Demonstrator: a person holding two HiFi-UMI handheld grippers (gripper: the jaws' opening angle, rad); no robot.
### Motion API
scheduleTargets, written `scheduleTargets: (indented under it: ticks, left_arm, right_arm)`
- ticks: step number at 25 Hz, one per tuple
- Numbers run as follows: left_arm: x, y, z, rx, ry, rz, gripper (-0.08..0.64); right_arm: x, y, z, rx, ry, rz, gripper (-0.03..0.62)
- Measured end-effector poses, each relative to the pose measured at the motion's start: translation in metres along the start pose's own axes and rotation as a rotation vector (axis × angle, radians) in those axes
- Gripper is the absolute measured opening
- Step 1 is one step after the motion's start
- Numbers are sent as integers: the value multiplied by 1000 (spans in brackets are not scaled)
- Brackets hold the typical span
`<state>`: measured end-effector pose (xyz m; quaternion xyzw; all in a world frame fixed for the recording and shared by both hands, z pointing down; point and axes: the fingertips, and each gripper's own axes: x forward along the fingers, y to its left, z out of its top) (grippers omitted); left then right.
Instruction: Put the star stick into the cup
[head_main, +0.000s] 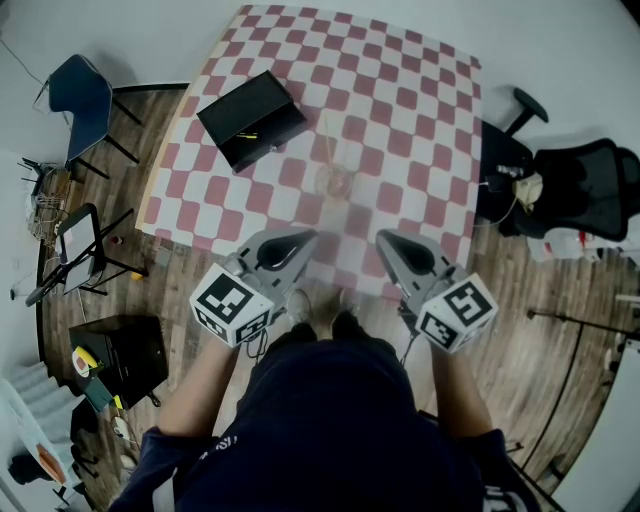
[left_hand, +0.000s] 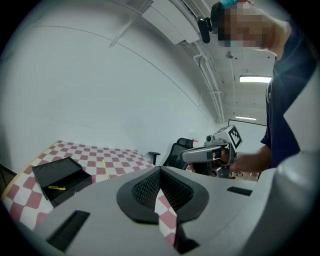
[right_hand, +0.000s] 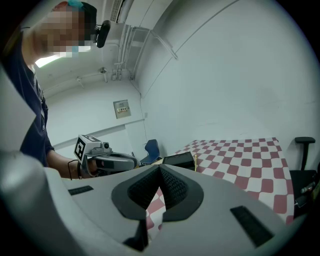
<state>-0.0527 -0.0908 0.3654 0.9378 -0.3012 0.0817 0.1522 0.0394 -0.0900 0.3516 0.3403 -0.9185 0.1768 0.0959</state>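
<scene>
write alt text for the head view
Seen from above, a person holds the left gripper and right gripper, both shut and empty, over the near edge of a checkered table. Farther on sit a black box and a clear cup.

Checked tablecloth (head_main: 400, 120) matt cloth; black box (head_main: 252, 118) matt; floor (head_main: 520, 300) wood planks; cup (head_main: 335, 182) clear

Head cam looks steeply down on the table (head_main: 400, 130) from high up. Cams on the left hand-held gripper (head_main: 303, 237) and right hand-held gripper (head_main: 383, 238) sit low by its near edge, looking across; all share the black box (head_main: 252, 118).
</scene>
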Motion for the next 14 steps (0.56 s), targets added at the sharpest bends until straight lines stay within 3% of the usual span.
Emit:
scheduleTargets:
  ticks: [14]
  left_arm:
    - [8,3,0,-7,4,3,31]
  right_arm:
    - [1,-5,-1,-12,8,13,14]
